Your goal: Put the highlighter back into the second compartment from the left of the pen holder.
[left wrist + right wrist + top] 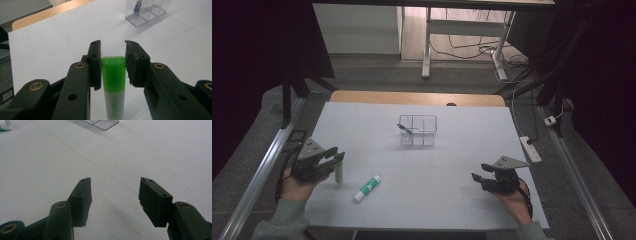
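Highlighter [113, 82] care was the point of this step: the left gripper [113, 53] had the green-capped marker standing upright between its jaws, and the job, as I judged it, was to carry it to the clear divided organizer [417, 130] at the middle of the white table [422, 200] and lower it into a compartment. To do that well, the grip needed to stay square on the cap so the barrel hung plumb; any tilt would catch the thin plastic rim. A slow level carry, then a straight drop over an open cell, looked safest, since the organizer seemed light and easy to shove.

In the left gripper view the jaws were narrowed onto the cap, both pads seemingly pressing its sides, though a sliver of shadow on the right made full contact hard to confirm. The cap top sat partway down the pads, with the pale barrel running down below them. In the high view the highlighter [339, 167] stood at the left gripper [335, 154], well apart from the organizer.

The right gripper [115, 190] hovered low over bare table with jaws spread wide and nothing between them; in the high view it [479, 175] sat near the right edge. A second marker [367, 188], white with green, lay flat between the two hands.
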Demonstrator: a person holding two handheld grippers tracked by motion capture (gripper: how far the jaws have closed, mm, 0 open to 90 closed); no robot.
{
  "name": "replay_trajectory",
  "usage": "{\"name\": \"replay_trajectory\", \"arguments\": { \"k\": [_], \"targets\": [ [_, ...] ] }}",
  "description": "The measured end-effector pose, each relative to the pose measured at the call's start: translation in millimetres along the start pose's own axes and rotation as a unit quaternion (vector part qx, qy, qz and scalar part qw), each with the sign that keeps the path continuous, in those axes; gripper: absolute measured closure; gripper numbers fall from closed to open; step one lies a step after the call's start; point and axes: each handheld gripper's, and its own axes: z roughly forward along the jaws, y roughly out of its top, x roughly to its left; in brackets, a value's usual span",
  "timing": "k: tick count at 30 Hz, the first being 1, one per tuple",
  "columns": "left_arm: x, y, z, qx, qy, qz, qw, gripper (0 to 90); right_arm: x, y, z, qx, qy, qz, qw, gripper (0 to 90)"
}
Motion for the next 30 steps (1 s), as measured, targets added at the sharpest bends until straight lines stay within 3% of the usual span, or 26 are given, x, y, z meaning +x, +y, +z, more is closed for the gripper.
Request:
{"name": "replay_trajectory", "arguments": {
  "k": [14, 30],
  "targets": [
    [-6.0, 12.5, 1.1, -0.023, -0.010, -0.005, 0.9997, 66.9, -0.6, -0.1, -0.5, -0.001, -0.002, 0.000, 1.0000, 43.5],
    [-9.9, 32.0, 12.6, -0.052, -0.035, -0.009, 0.9980, 66.9, -1.5, -0.4, -1.4, 0.000, -0.004, 0.003, 1.0000, 43.4]
  ]
}}
